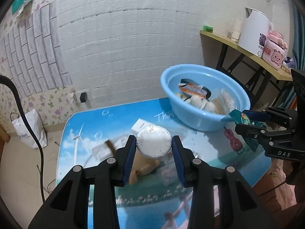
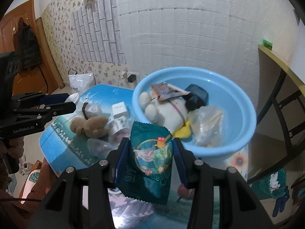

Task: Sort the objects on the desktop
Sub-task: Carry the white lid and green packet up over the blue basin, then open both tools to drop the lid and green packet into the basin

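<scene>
My left gripper (image 1: 154, 140) is shut on a round white wrapped cake (image 1: 153, 147), held above the table. In the right wrist view that gripper (image 2: 71, 100) shows at the left with the white cake (image 2: 74, 97) at its tips. My right gripper (image 2: 151, 142) is shut on a teal snack packet (image 2: 150, 158), lifted just in front of the blue basin (image 2: 190, 149). The basin (image 1: 165, 84) holds a white plush toy (image 2: 167, 110), an orange packet (image 2: 164, 90), a dark object and a clear bag. The right gripper (image 1: 240, 121) also shows beside the basin.
On the picture-printed table (image 2: 57, 148) lie a brown plush toy (image 2: 89, 126), a white charger cube (image 2: 120, 109) and clear-wrapped items. A side table (image 1: 219, 36) at the right carries a white kettle (image 1: 251, 30). A white bag (image 1: 28, 131) stands on the floor.
</scene>
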Motion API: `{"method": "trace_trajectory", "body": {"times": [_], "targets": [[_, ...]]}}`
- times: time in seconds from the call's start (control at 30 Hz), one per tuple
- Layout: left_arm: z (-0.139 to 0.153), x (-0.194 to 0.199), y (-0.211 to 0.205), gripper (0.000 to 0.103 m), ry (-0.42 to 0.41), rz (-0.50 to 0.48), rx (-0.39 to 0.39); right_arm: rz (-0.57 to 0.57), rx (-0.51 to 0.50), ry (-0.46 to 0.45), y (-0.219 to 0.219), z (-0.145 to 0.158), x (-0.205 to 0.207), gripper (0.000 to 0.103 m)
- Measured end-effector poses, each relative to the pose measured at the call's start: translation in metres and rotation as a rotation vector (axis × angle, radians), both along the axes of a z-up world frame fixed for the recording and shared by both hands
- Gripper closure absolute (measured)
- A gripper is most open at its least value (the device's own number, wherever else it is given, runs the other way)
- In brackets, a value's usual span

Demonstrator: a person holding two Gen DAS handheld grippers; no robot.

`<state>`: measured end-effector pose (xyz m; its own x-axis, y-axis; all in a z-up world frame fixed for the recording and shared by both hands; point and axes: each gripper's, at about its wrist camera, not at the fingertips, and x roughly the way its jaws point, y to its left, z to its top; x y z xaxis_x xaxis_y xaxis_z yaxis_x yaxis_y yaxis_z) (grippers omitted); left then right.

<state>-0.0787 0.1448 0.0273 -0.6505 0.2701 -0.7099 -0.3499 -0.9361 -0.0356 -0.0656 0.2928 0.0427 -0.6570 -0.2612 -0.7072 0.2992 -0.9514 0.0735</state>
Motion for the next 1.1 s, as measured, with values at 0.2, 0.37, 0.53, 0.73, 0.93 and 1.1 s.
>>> {"method": "trace_trajectory", "body": {"times": [0.2,0.37,0.53,0.73,0.93,1.1], "targets": [[0.0,-0.022,0.027,0.066,0.002,-0.047,0.005,-0.064,-0.004,0.014,0.021,0.003,-0.016,0.058],[0.004,-0.035,0.051,0.066,0.015,-0.096,0.015,-0.113,0.004,0.012,0.039,0.002,-0.028,0.058],[0.007,-0.048,0.076,0.066,0.023,-0.146,0.02,-0.143,0.009,0.007,0.052,-0.001,-0.041,0.058],[0.012,-0.065,0.103,0.065,0.039,-0.196,0.035,-0.168,-0.005,-0.002,0.06,-0.007,-0.06,0.058],[0.014,-0.081,0.124,0.037,0.053,-0.229,0.054,-0.206,-0.023,-0.001,0.066,-0.013,-0.085,0.058],[0.018,-0.087,0.122,0.018,0.074,-0.207,0.055,-0.212,-0.026,0.006,0.066,-0.013,-0.094,0.057]]}}
